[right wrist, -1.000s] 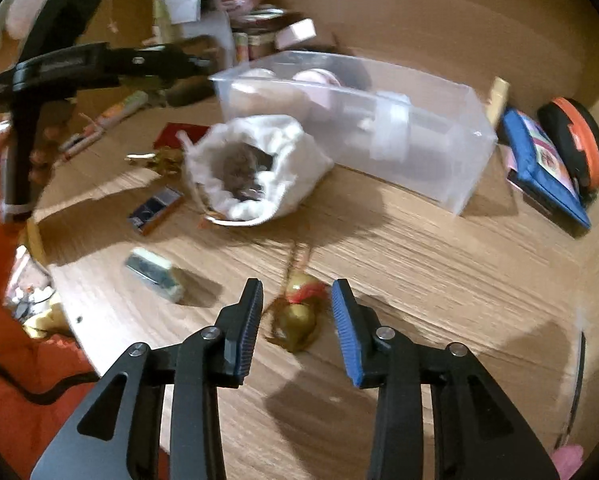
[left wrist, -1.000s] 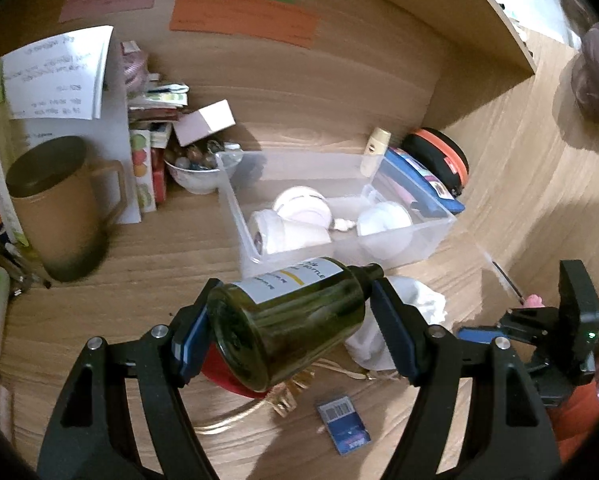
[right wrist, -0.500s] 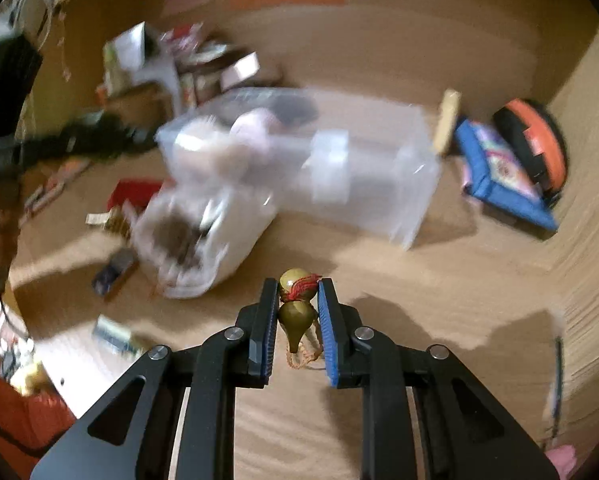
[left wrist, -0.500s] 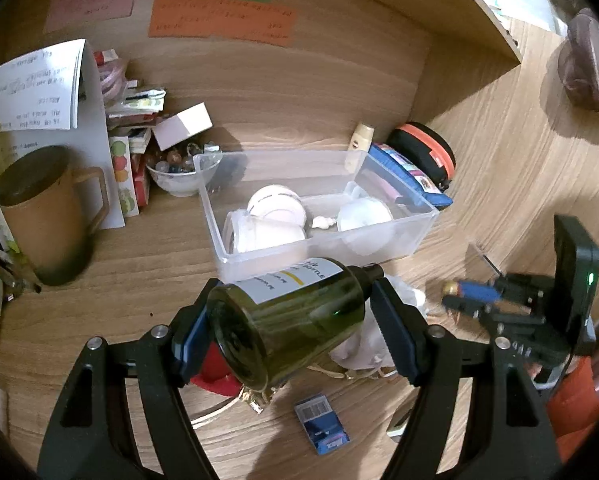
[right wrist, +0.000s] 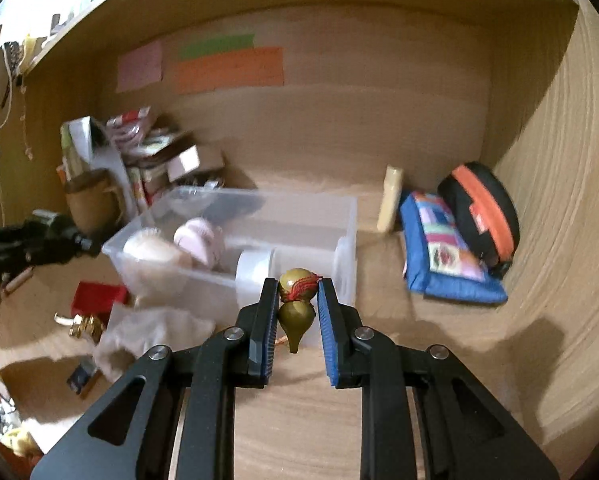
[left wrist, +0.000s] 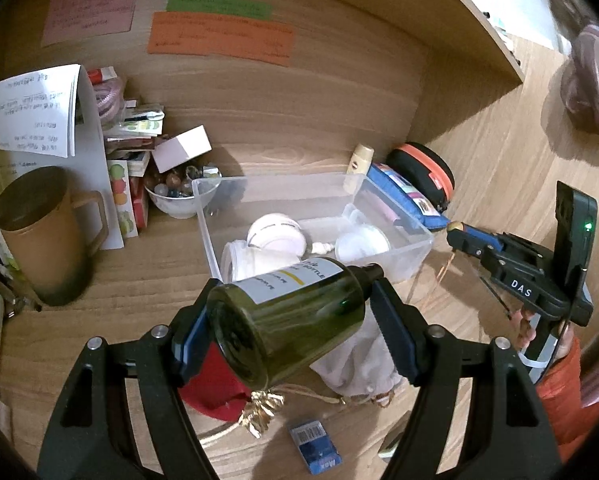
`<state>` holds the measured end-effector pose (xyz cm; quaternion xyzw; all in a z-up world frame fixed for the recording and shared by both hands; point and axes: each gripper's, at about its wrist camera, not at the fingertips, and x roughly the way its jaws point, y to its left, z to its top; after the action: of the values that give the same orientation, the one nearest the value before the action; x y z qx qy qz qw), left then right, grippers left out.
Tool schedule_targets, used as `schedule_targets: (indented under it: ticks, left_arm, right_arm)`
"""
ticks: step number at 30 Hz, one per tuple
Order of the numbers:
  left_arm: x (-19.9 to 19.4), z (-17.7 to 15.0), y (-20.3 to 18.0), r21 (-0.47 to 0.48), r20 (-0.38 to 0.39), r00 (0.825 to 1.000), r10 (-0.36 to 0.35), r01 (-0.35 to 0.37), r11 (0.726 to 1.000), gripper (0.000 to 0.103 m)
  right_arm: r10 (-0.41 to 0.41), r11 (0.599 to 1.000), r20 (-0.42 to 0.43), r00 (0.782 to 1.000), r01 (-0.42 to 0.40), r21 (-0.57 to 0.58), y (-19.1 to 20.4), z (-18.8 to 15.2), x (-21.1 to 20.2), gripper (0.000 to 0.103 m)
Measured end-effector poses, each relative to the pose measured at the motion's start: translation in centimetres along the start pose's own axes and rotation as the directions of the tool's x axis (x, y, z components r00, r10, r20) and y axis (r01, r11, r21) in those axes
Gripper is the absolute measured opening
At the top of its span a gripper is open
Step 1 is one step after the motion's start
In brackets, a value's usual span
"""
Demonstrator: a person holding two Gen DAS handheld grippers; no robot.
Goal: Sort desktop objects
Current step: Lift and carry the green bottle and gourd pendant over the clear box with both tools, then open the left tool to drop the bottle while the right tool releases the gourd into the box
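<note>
The right gripper (right wrist: 298, 302) has closed on the little gourd charm (right wrist: 297, 306) and lifted it off the desk (right wrist: 419, 332) — one more item ready for the clear bin (right wrist: 349, 232) just behind. The left gripper (left wrist: 287, 320) clamps one green bottle (left wrist: 287, 312) — three white things lie in that bin.

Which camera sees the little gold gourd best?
The right wrist view: the gold gourd sits sharp and central between the right gripper's fingers. The left wrist view shows only its tip and dangling cord at that gripper.
</note>
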<state>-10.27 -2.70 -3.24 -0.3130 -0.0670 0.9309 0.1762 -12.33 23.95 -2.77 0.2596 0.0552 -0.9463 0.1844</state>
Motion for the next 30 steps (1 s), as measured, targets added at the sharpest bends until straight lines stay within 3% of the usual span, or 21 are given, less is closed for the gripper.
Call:
schedule_targets:
  ticks: [8, 17, 30]
  left_arm:
    - [2.2, 1.7, 0.2, -0.004, -0.016, 1.000, 0.002, -0.002, 1.000, 0.074]
    - [6.5, 3.4, -1.8, 0.026, -0.080, 0.997, -0.014, 0.016, 1.000, 0.074]
    - [11.6, 3.3, -4.0, 0.068, -0.170, 0.985, -0.020, 0.032, 0.997, 0.074]
  right_arm:
    - [0.003, 1.000, 0.008, 1.000, -0.003, -0.008, 0.0, 1.7, 2.5, 0.018]
    - [0.005, 0.999, -0.062, 0.998, -0.008, -0.046, -0.6, 2.6, 6.5, 0.018]
    - [0.019, 0.997, -0.108, 0.994, -0.027, -0.079, -0.9, 2.5, 8.8, 0.018]
